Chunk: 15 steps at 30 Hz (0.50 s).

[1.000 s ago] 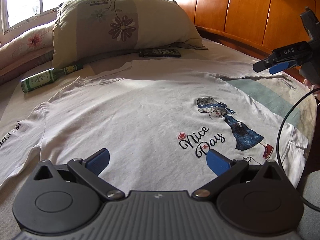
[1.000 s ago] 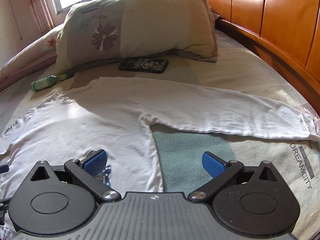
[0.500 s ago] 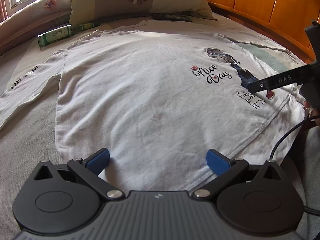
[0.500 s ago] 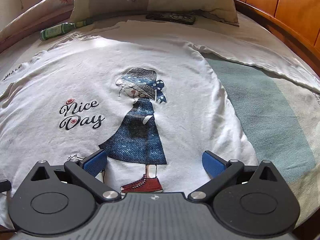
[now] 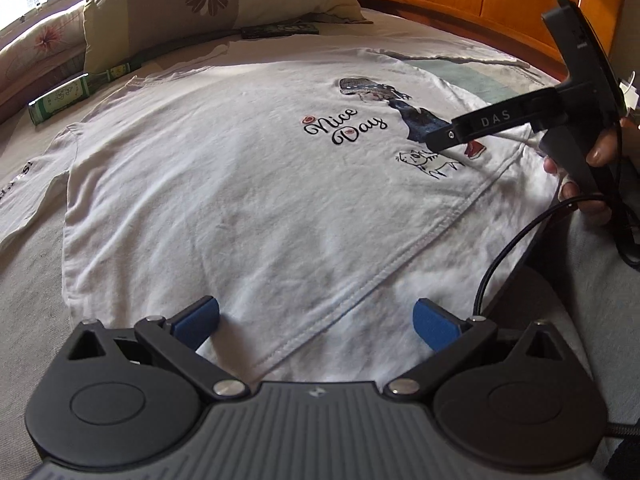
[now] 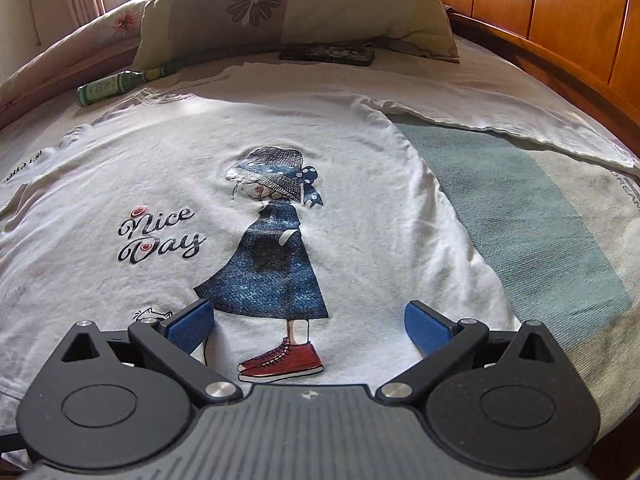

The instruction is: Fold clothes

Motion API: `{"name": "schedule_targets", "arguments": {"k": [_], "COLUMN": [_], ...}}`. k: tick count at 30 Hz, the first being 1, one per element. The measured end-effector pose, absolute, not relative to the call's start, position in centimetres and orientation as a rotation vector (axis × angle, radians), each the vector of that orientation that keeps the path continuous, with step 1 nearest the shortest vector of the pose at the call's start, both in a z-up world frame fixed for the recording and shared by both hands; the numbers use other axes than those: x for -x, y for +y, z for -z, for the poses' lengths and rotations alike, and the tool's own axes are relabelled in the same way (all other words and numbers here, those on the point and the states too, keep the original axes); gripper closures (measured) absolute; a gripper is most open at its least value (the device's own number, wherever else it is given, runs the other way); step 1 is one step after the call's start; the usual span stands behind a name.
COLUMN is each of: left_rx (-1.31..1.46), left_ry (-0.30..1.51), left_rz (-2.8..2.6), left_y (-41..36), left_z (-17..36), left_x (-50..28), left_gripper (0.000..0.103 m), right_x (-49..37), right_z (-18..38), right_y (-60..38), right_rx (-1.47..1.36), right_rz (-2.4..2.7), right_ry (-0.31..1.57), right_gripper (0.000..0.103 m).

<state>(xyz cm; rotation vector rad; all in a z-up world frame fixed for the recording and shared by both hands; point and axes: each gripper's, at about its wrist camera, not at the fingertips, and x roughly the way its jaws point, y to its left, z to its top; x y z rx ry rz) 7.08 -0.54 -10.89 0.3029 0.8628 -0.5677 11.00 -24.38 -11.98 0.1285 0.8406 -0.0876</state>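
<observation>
Lying flat, print side up, on the bed (image 6: 540,216): white long-sleeved shirt (image 5: 248,200) with "Nice Day" lettering and a girl in a blue dress.

- Left gripper (image 5: 316,322): blue pads spread wide, nothing between them; hovers over the shirt's hem (image 5: 384,276), which runs diagonally under it. Whether the pads touch the cloth cannot be told.
- Right gripper (image 6: 310,324): pads likewise wide apart, empty, above the printed red shoe near the hem. In the left wrist view it is held by a hand (image 5: 596,168) at the shirt's right edge, a black cable (image 5: 508,248) trailing from it.
- Right sleeve (image 6: 460,100) stretched out straight toward the wooden headboard (image 6: 560,20); bare green-striped bedding between sleeve and body.
- Left sleeve (image 5: 28,184) runs out toward the left frame edge.
- Beyond the collar: green bottle (image 6: 108,88) lying on its side, dark phone-like slab (image 6: 328,54), floral pillow (image 6: 296,4). All well clear of the hem.
</observation>
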Motion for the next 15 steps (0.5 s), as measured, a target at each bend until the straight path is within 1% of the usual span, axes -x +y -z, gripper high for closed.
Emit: {"name": "schedule_targets", "arguments": {"k": [5, 10, 12, 15], "left_rx": [-0.249, -0.263, -0.23, -0.186], "left_ry": [0.866, 0.769, 0.792, 0.875], "left_rz": [0.585, 0.505, 0.505, 0.472], "left_y": [1.8, 2.2, 2.2, 2.5], "left_z": [9.6, 8.2, 8.8, 10.5], "left_x": [-7.0, -12.1, -14.3, -16.3], "left_gripper": [0.001, 0.001, 0.001, 0.001], "right_x": [-11.0, -10.8, -10.8, -10.7], "right_z": [12.0, 11.9, 11.9, 11.9], "right_y": [-24.3, -24.5, -24.6, -24.6], "right_rx": [-0.122, -0.134, -0.139, -0.147], "right_rz": [0.085, 0.08, 0.079, 0.082], "right_ry": [0.84, 0.835, 0.833, 0.829], "right_gripper": [0.0, 0.0, 0.0, 0.0]}}
